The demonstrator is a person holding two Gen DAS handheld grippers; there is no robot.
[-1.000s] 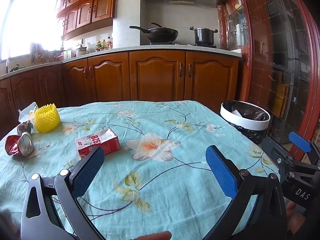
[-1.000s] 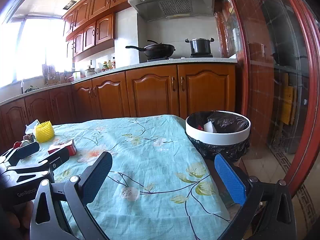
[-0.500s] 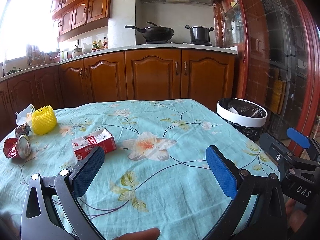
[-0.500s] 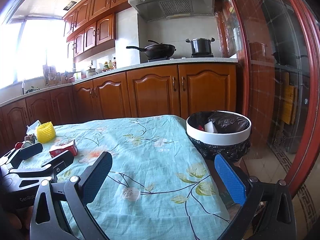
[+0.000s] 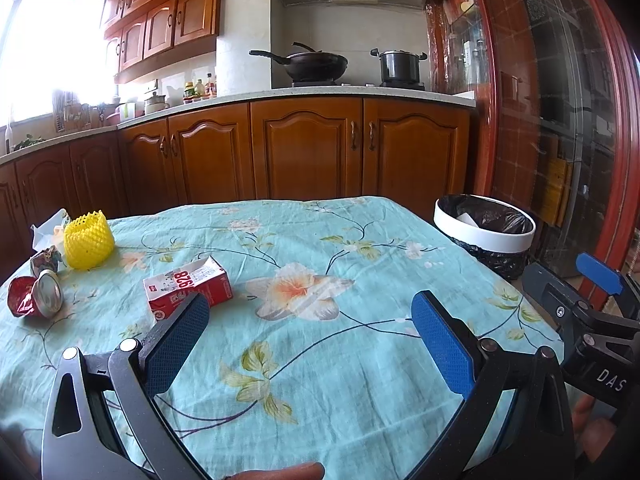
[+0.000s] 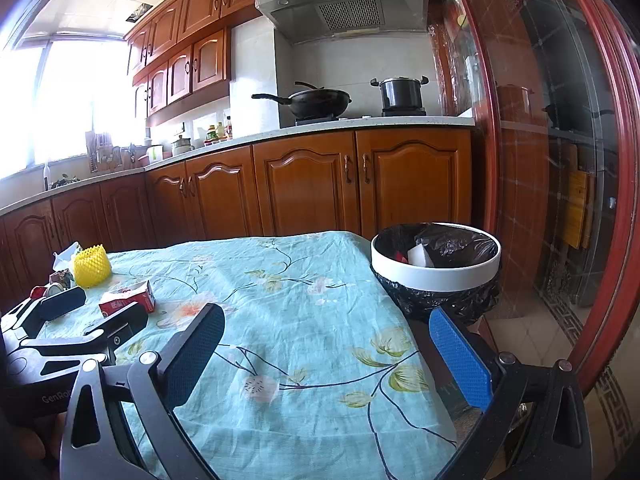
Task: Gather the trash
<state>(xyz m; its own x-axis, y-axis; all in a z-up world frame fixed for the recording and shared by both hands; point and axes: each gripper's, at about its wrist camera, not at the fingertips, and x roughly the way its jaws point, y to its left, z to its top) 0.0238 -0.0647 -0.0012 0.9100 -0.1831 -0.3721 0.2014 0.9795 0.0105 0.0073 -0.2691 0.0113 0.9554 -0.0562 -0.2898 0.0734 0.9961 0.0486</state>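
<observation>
A red and white carton point(image 5: 188, 290) lies on the floral tablecloth point(image 5: 320, 360), just beyond my left gripper's left finger. Further left are a crushed red can point(image 5: 36, 294), a crumpled wrapper point(image 5: 45, 260), a yellow foam net point(image 5: 88, 240) and white paper point(image 5: 50, 226). My left gripper point(image 5: 310, 320) is open and empty above the cloth. My right gripper point(image 6: 326, 330) is open and empty near the table's right edge. The bin point(image 6: 436, 264), white-rimmed with a black liner, stands beyond that edge and holds some trash. The carton also shows in the right wrist view point(image 6: 128, 300).
Wooden kitchen cabinets point(image 5: 304, 152) run behind the table, with a wok point(image 5: 316, 64) and pot point(image 5: 398, 66) on the stove. A red-framed glass door point(image 6: 560, 160) is at the right. The left gripper shows in the right wrist view point(image 6: 68, 320).
The left gripper has moved slightly forward and left toward the carton, which now sits closer to its left finger. The right gripper has barely moved.
</observation>
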